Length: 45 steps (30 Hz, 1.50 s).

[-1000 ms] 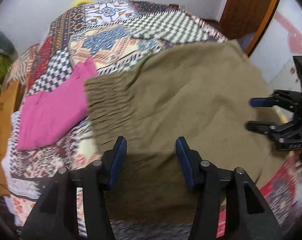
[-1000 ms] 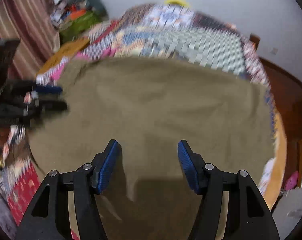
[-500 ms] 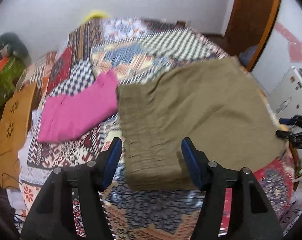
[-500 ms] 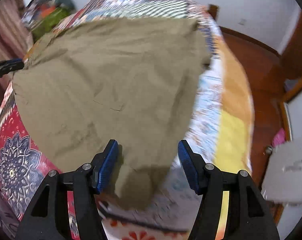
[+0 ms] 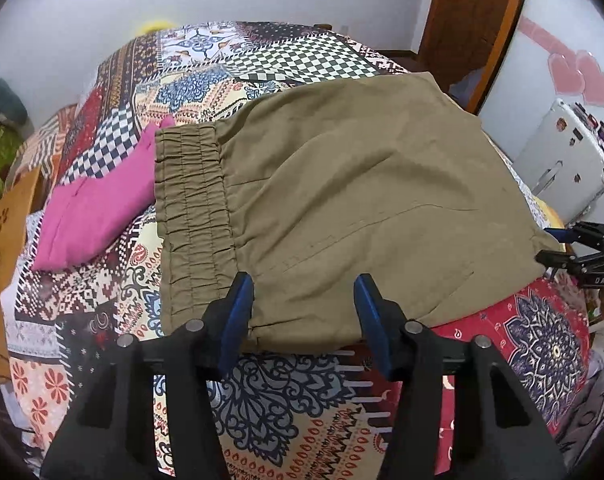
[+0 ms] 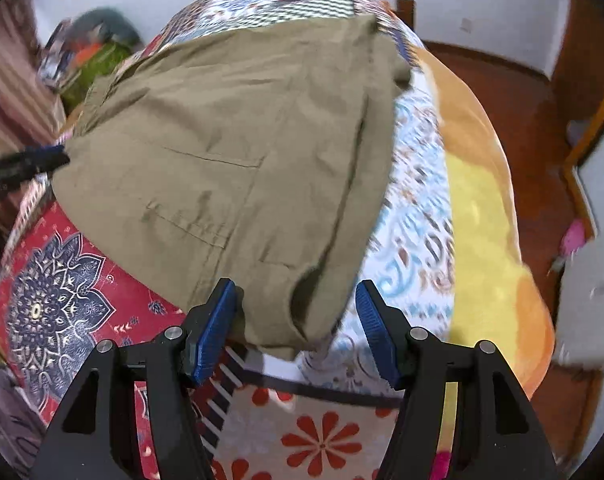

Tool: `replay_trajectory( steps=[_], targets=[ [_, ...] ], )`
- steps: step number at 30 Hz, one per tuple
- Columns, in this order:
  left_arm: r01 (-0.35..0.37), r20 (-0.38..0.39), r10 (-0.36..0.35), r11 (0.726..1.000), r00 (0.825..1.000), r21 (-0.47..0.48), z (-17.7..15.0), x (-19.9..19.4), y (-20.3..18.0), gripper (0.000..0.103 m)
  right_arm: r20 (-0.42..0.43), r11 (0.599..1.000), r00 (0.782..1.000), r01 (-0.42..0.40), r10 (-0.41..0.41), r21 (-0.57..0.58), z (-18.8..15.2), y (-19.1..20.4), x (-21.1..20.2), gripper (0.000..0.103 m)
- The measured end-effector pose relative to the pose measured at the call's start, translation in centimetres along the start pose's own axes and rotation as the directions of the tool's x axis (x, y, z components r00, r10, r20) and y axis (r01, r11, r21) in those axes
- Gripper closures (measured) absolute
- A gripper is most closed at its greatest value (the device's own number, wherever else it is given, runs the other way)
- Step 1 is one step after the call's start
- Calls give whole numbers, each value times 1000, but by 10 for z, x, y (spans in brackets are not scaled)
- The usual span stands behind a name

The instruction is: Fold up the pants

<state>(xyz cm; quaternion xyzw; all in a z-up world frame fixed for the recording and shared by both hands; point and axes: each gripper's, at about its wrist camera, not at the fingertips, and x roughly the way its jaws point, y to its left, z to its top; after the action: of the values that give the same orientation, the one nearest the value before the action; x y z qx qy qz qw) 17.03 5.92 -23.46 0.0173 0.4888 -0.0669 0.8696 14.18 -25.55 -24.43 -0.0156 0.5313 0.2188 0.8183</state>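
Olive-green pants [image 5: 342, 200] lie folded flat on the patterned bedspread [image 5: 293, 408], elastic waistband [image 5: 193, 216] to the left. My left gripper [image 5: 304, 316] is open and empty, hovering over the near edge of the pants. My right gripper [image 6: 295, 324] is open and empty above the near corner of the pants [image 6: 237, 168]. The right gripper also shows in the left wrist view [image 5: 558, 246] at the pants' right edge. The left gripper shows in the right wrist view [image 6: 25, 164] at the far left.
A folded pink garment [image 5: 97, 208] lies left of the waistband. A yellow-orange blanket [image 6: 482, 216] hangs at the bed's right side. A wooden door [image 5: 470, 20], a white appliance [image 5: 570, 160] and a green bag [image 6: 97, 60] stand around the bed.
Both grippers have pulled back from the pants toward the near edge of the bed. The pants now lie still and flat, with more bedspread showing in front of them.
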Motion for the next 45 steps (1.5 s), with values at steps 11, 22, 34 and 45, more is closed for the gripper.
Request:
replay_trajectory(
  steps=[11, 22, 34, 45],
  targets=[
    [-12, -6, 11, 995, 1000, -99, -20, -17, 47, 45, 3, 998, 999, 33, -33, 52, -22, -14, -19, 45],
    [-95, 24, 102, 977, 995, -189, -23, -42, 69, 44, 92, 993, 990, 108, -112, 43, -5, -14, -54, 45],
    [199, 39, -202, 886, 979, -419, -33, -32, 68, 38, 202, 999, 979, 25, -16, -40, 43, 37, -38, 45],
    [293, 34, -321, 812, 947, -505, -24, -3, 66, 38, 67, 1000, 998, -4, 6, -17, 23, 43, 11, 45]
  ],
)
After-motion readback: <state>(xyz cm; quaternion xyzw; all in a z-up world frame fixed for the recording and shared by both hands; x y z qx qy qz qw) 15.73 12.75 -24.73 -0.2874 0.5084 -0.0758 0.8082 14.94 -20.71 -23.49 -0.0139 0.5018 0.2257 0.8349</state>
